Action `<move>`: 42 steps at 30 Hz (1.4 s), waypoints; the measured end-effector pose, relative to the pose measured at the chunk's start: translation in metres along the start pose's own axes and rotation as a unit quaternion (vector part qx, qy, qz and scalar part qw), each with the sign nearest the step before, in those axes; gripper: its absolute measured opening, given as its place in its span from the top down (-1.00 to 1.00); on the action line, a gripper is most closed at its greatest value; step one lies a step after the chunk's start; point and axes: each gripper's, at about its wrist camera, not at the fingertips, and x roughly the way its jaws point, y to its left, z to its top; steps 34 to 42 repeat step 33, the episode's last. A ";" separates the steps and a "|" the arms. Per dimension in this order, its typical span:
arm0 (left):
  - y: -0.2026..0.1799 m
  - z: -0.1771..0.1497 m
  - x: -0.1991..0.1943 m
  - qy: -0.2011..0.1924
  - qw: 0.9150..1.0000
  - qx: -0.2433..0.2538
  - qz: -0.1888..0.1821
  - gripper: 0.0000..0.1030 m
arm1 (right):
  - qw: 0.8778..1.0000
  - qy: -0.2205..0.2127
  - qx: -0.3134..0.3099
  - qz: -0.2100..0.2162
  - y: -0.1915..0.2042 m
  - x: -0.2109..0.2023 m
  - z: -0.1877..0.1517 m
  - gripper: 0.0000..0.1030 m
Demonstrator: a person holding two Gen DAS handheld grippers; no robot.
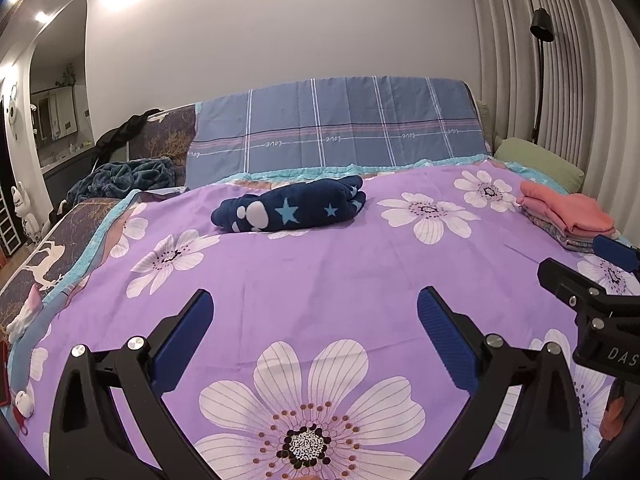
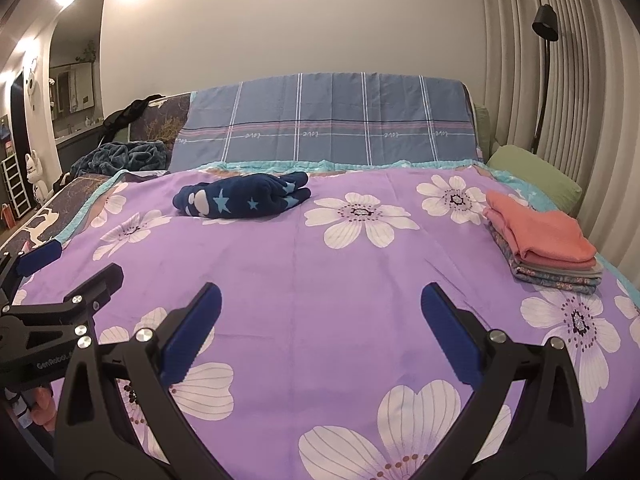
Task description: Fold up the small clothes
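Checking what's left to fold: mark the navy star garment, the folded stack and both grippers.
navy star garment (image 1: 288,210), left wrist view, middle.
folded stack (image 2: 540,240), right wrist view, coral top piece.
left gripper (image 1: 316,312), own view, between fingertips.
right gripper (image 2: 320,304), own view, between fingertips.

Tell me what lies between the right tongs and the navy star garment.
Only bare purple flowered bedspread lies between the open right tongs and the navy star garment, as the right wrist view shows.

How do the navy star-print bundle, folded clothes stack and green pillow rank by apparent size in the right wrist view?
1. Navy star-print fleece bundle
2. Folded clothes stack topped in coral, about alike; it lies nearer, so unsure
3. Green pillow, partly hidden
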 end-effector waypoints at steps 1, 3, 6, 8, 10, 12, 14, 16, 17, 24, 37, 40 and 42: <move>0.001 0.000 0.001 0.001 1.000 -0.001 0.000 -0.97 | 1.000 0.000 0.000 0.000 0.000 0.001 0.000 -0.96; 0.001 0.000 0.002 0.002 1.000 -0.002 0.000 -0.97 | 1.000 0.000 -0.001 -0.001 0.000 0.000 0.000 -0.96; 0.000 -0.001 0.003 0.004 1.000 -0.001 -0.001 -0.97 | 1.000 0.003 -0.001 -0.003 -0.002 0.003 -0.002 -0.96; -0.001 -0.001 0.003 0.005 1.000 0.000 -0.003 -0.97 | 1.000 0.005 0.000 -0.003 -0.002 0.005 -0.003 -0.96; -0.002 -0.002 0.004 0.006 1.000 0.001 -0.004 -0.97 | 1.000 0.007 0.000 -0.004 -0.003 0.007 -0.003 -0.96; -0.002 -0.002 0.004 0.006 1.000 0.001 -0.005 -0.97 | 1.000 0.008 -0.001 -0.005 -0.003 0.008 -0.004 -0.96; -0.002 -0.002 0.004 0.007 1.000 0.001 -0.006 -0.97 | 1.000 0.008 -0.002 -0.006 -0.002 0.009 -0.004 -0.96; -0.002 -0.002 0.004 0.007 1.000 0.001 -0.006 -0.97 | 1.000 0.010 -0.003 -0.005 -0.002 0.010 -0.004 -0.96; -0.002 -0.002 0.005 0.007 1.000 0.001 -0.006 -0.97 | 1.000 0.011 -0.004 -0.006 -0.002 0.010 -0.005 -0.96; -0.002 -0.004 0.009 0.014 1.000 0.004 -0.003 -0.97 | 1.000 0.018 -0.008 -0.007 -0.001 0.014 -0.009 -0.96; -0.002 -0.005 0.010 0.016 1.000 0.007 -0.002 -0.97 | 1.000 0.019 -0.008 -0.007 -0.001 0.015 -0.009 -0.96; -0.002 -0.005 0.010 0.016 1.000 0.007 -0.002 -0.97 | 1.000 0.019 -0.008 -0.007 -0.001 0.015 -0.009 -0.96; -0.002 -0.005 0.010 0.016 1.000 0.007 -0.002 -0.97 | 1.000 0.019 -0.008 -0.007 -0.001 0.015 -0.009 -0.96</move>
